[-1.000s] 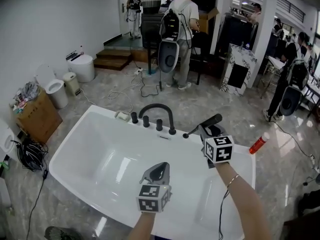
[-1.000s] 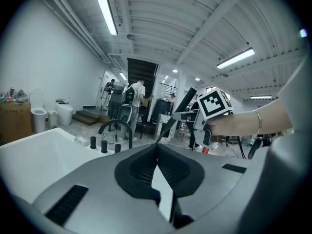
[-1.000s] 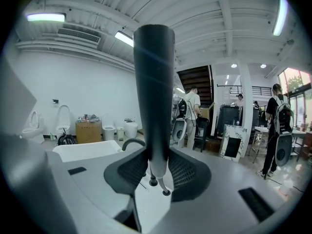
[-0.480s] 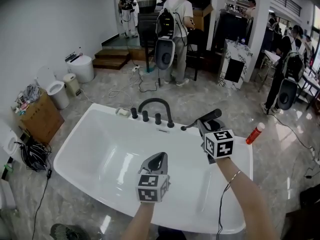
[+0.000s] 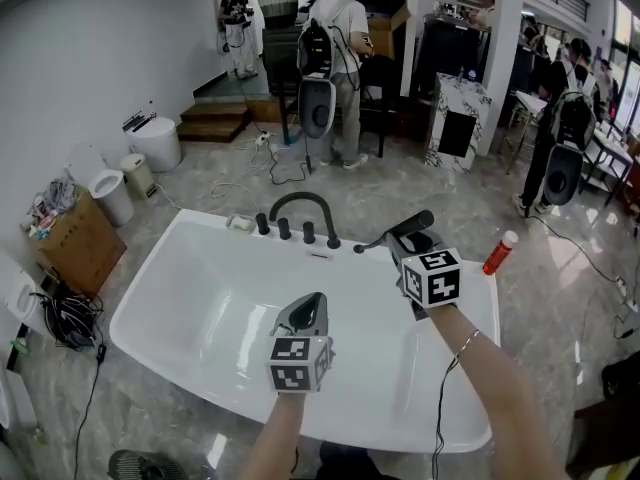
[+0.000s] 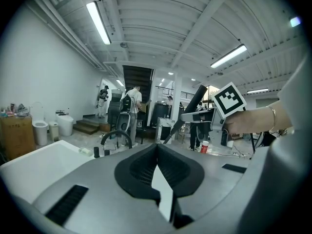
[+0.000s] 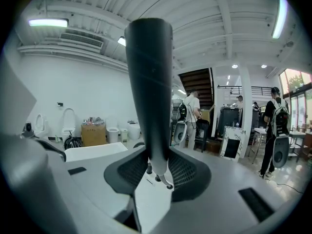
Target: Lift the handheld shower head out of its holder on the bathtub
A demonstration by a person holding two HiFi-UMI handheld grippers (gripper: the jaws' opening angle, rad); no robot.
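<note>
The lift looks nearly done. The right gripper (image 5: 408,240) is clamped on the handle of the shower head (image 5: 418,221), held tilted above the bathtub (image 5: 200,226) rim at 3 o'clock of the faucet (image 5: 300,204). The holder is hidden, so it has probably cleared. Next, carry it up and away. The right forearm reaches in from 5 o'clock. The left gripper (image 5: 312,310), at 7 o'clock, has jaws together and holds nothing.

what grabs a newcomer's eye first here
A big white bathtub fills the head view's middle, a black arched faucet on its far rim. Above its right end the right gripper is shut on the black shower head; the left gripper hangs shut over its middle.
</note>
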